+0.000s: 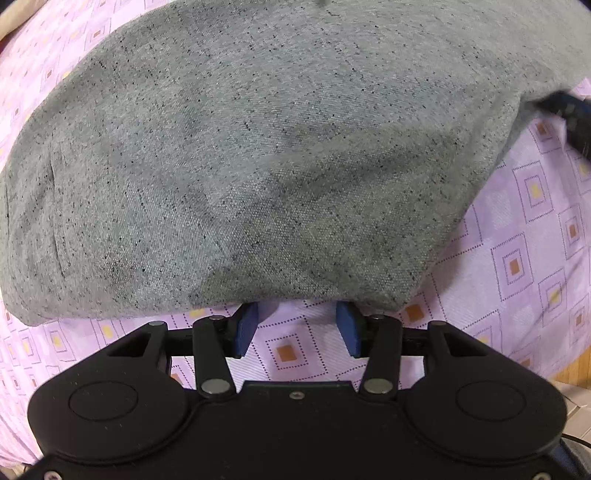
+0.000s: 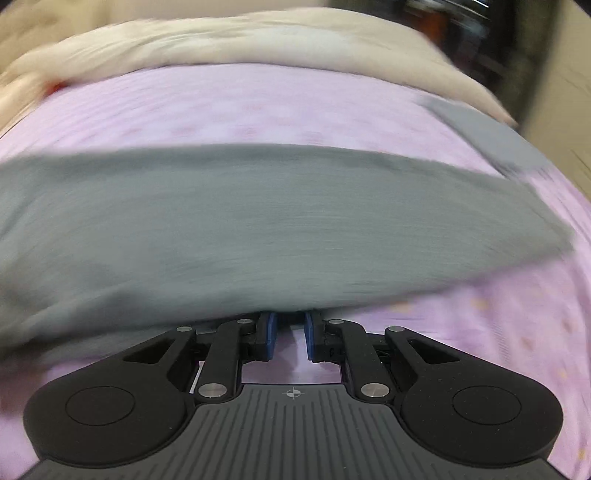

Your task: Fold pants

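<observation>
The grey speckled pants (image 1: 258,166) lie spread over the bed and fill most of the left wrist view. My left gripper (image 1: 298,325) points down at their near edge. Its blue pads (image 1: 246,328) stand apart, with only bedsheet between them, so it is open. In the right wrist view the pants (image 2: 240,229) run as a blurred grey band across the sheet. Their near fold drapes over the tips of my right gripper (image 2: 291,325), whose pads are close together and shut on that fold. That gripper also shows as a dark blur (image 1: 561,107) at the pants' right edge.
A lilac bedsheet (image 1: 517,258) with small square prints lies under everything. A beige quilt (image 2: 258,40) is bunched along the far side. A second grey strip of cloth (image 2: 484,136) lies far right. Wooden floor (image 1: 576,369) shows past the bed's edge, and dark furniture (image 2: 480,33) stands behind.
</observation>
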{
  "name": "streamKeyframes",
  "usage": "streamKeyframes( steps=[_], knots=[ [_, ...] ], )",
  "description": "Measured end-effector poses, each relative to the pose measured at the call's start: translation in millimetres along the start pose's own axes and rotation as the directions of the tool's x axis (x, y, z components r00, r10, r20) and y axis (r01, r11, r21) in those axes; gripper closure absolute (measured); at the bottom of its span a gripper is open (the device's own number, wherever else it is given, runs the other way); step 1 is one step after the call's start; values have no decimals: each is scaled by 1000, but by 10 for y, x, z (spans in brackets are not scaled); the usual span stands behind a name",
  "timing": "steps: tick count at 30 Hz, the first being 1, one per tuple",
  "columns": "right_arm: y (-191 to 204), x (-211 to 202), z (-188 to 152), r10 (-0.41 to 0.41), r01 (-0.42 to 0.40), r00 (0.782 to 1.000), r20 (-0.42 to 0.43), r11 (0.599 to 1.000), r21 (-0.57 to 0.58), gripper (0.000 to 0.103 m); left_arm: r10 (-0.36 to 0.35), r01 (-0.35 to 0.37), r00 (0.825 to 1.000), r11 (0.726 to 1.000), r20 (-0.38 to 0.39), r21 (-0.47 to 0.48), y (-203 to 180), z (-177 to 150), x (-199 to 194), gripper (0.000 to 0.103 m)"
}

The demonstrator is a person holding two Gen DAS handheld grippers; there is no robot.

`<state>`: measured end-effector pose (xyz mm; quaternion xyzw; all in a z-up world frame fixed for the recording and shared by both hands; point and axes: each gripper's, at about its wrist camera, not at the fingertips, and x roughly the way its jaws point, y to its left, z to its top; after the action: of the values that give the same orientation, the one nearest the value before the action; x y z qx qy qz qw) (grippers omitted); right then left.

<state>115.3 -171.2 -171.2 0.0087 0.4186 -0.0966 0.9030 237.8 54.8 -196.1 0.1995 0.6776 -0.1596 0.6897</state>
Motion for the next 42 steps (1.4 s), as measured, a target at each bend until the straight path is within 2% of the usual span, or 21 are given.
streamKeyframes(
  steps=[2, 4, 6, 8, 9, 11, 14, 15, 17, 18, 20, 23, 25, 27, 29, 32, 35, 38, 40, 42],
  knots=[
    [-204, 41, 75, -97, 98, 995, -28, 994, 54, 89, -2, 2, 1000, 1000, 5, 4, -14, -17, -12, 48],
    [-311, 3, 125, -193, 197, 980, -53, 977, 84, 89, -4, 4, 1000, 1000, 10, 7, -14, -44, -16, 48],
    [-337, -198, 132, -207, 203, 978, 14, 968, 144, 89, -6, 6, 1000, 1000, 15, 14, 9, -86, -4, 48],
    [-191, -362, 138, -158, 149, 984, 84, 984, 100, 89, -5, 4, 1000, 999, 19, 32, 44, -140, -22, 52],
    [-87, -408, 141, -108, 103, 988, 107, 993, 54, 89, -3, 2, 1000, 1000, 28, 31, 52, -169, -77, 56],
    [203, -450, 124, 12, -3, 993, 120, 997, -80, 89, -7, 6, 997, 1000, 71, 22, 55, -217, -185, 57],
    [568, -363, 74, 144, -121, 987, 75, 961, -247, 89, -2, 4, 985, 1000, 170, -9, 28, -224, -331, 56],
    [618, -314, 54, 156, -137, 986, 50, 951, -276, 89, 4, 0, 982, 1000, 188, -21, 13, -208, -339, 55],
    [613, -137, 34, 134, -134, 991, -24, 938, -319, 89, 21, -16, 985, 1000, 171, -27, -14, -165, -275, 54],
    [546, -63, 20, 108, -117, 993, -45, 936, -332, 89, 41, -38, 989, 999, 144, -23, -22, -157, -194, 49],
    [274, -24, 1, 101, -99, 995, -13, 943, -318, 89, 68, -67, 986, 998, 151, -15, -9, -187, -131, 42],
    [-205, 78, 82, 17, -20, 1000, -14, 967, -255, 89, 64, -60, 988, 998, 141, -35, 72, -247, -132, 40],
    [-568, 166, 129, 0, -3, 1000, -16, 984, -180, 89, 67, -60, 990, 996, 125, -58, 122, -287, -108, 39],
    [-872, 227, 185, -24, 21, 1000, -19, 987, -160, 89, 88, -79, 989, 994, 120, -77, 126, -325, -107, 38],
    [-1186, 274, 248, -8, 5, 1000, -18, 988, -156, 89, 122, -114, 988, 990, 97, -89, 109, -353, -116, 39],
    [-1534, 343, 328, 20, -20, 1000, -4, 982, -190, 89, 203, -201, 979, 973, -1, -112, -52, -360, -77, 49],
    [-1863, 394, 482, 12, -12, 1000, -2, 987, -163, 88, 239, -244, 970, 953, -48, -180, -169, -345, -180, 55],
    [-2113, 349, 628, 78, -65, 992, 95, 988, -140, 88, 246, -237, 969, 925, -7, -298, -326, -275, -461, 55],
    [-2228, 529, 697, 83, -75, 995, 51, 986, -152, 87, 256, -231, 967, 905, 21, -357, -490, -183, -619, 55],
    [-2349, 849, 717, 53, -69, 993, -107, 986, -152, 86, 240, -206, 970, 893, 37, -401, -688, 46, -679, 55]
  ],
)
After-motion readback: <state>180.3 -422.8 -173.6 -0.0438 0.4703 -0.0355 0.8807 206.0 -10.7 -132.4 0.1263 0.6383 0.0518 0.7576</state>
